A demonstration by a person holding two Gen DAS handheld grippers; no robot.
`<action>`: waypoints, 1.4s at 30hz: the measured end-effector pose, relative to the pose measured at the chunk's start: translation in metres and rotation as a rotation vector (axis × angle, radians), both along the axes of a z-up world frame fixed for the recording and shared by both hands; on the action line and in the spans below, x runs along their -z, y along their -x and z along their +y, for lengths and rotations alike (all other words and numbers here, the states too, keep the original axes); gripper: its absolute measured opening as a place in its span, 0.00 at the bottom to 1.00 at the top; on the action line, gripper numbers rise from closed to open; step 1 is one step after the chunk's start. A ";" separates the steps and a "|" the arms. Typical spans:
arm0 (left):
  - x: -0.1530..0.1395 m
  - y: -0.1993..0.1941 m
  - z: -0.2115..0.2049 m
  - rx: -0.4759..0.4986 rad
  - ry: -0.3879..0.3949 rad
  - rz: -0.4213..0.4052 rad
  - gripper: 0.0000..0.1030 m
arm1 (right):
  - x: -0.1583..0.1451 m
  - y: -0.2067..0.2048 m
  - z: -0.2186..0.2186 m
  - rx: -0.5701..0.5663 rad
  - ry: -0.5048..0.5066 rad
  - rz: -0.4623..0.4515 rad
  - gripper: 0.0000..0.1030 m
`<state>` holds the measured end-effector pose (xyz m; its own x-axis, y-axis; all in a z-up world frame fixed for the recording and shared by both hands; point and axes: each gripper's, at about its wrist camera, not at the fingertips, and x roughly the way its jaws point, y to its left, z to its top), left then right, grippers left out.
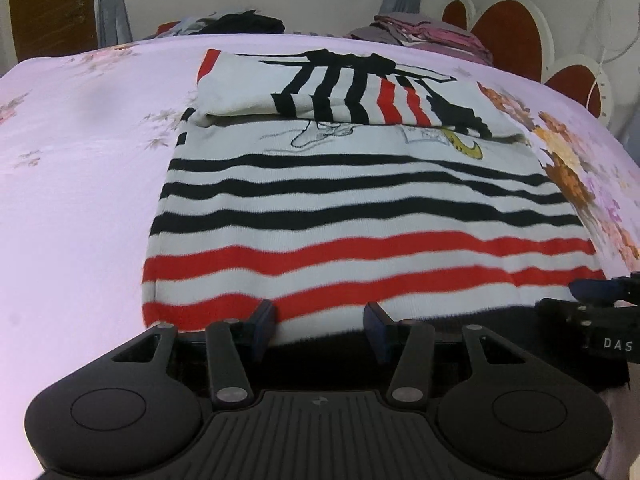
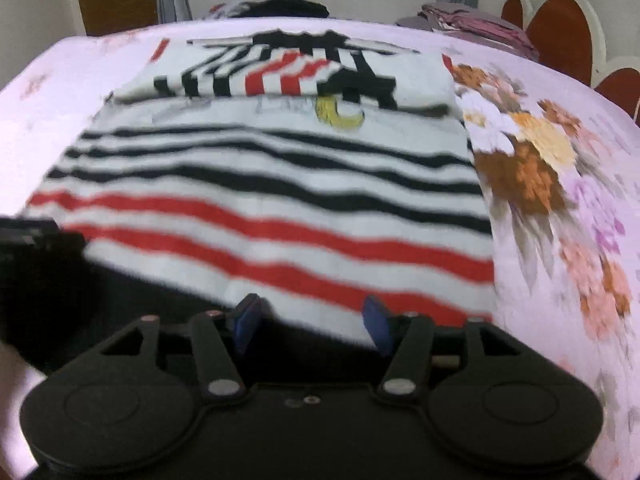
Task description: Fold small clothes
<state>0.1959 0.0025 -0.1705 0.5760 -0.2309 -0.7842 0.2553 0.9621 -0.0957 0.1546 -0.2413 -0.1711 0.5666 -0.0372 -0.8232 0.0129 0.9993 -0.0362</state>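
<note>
The soft, light white knit sweater with black and red stripes (image 1: pixel 360 208) lies flat on the pink floral bedsheet (image 1: pixel 80 160), its far part already folded over; both the left gripper (image 1: pixel 320 330) and right gripper (image 2: pixel 310 322) hover half-open and empty at its near hem, the limp edge best pinched at the 2 corners.

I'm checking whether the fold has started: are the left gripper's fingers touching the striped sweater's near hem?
Cannot tell. In the left wrist view the left gripper stands open at the striped sweater hem, but neither contact nor a gap shows plainly.

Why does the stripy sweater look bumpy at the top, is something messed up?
Nothing is messed up. The striped sweater lies flat on the pink bedsheet. The bump is its folded-over sleeves, lying a bit crooked across the top. Both grippers sit open at the near hem.
</note>
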 end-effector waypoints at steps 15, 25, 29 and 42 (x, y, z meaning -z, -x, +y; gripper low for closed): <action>-0.011 0.036 0.035 -0.029 0.051 -0.024 0.75 | -0.017 0.048 -0.028 0.162 -0.024 -0.028 0.69; 0.002 0.053 0.080 -0.097 0.074 0.012 0.75 | -0.025 0.066 -0.022 0.177 -0.040 -0.068 0.68; 0.014 0.053 0.080 -0.100 0.066 0.017 0.75 | -0.021 0.058 -0.005 0.150 -0.049 -0.066 0.53; 0.006 0.041 0.071 -0.077 0.116 0.055 0.75 | -0.014 0.047 -0.035 0.212 -0.012 -0.026 0.65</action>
